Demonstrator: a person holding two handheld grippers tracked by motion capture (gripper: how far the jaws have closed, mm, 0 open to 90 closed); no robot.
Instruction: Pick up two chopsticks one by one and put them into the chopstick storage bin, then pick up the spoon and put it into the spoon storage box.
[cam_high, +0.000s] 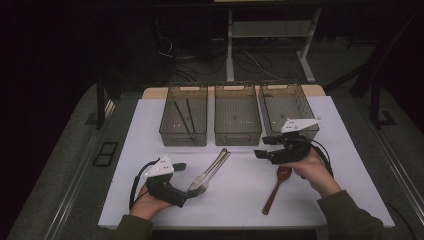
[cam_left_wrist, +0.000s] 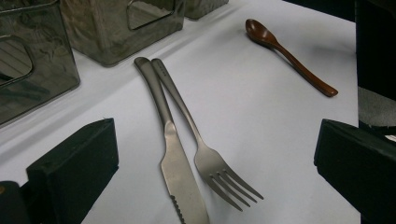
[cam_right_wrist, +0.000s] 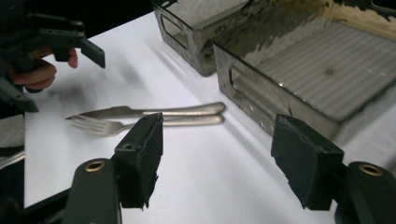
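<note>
A steel knife (cam_left_wrist: 175, 163) and fork (cam_left_wrist: 210, 161) lie side by side on the white mat (cam_high: 150, 135), handles toward the bins. My left gripper (cam_high: 182, 184) rests at the mat's near left, just beside their heads. Its jaws stand wide apart, open, with nothing pressed between them (cam_left_wrist: 215, 137). A brown wooden spoon (cam_high: 277, 187) lies to the right, bowl away from me. My right gripper (cam_high: 262, 147) hovers above the spoon's bowl, pointing left toward the knife (cam_right_wrist: 140, 111) and fork (cam_right_wrist: 107, 126). It is open (cam_right_wrist: 219, 135), with nothing between its pads.
Three smoky translucent bins stand in a row at the mat's far edge: left (cam_high: 183, 140), middle (cam_high: 238, 140), right (cam_high: 272, 107). Black chopsticks (cam_high: 182, 116) lie in the left bin. The right gripper sits close to the right bin's front. Dark floor surrounds the table.
</note>
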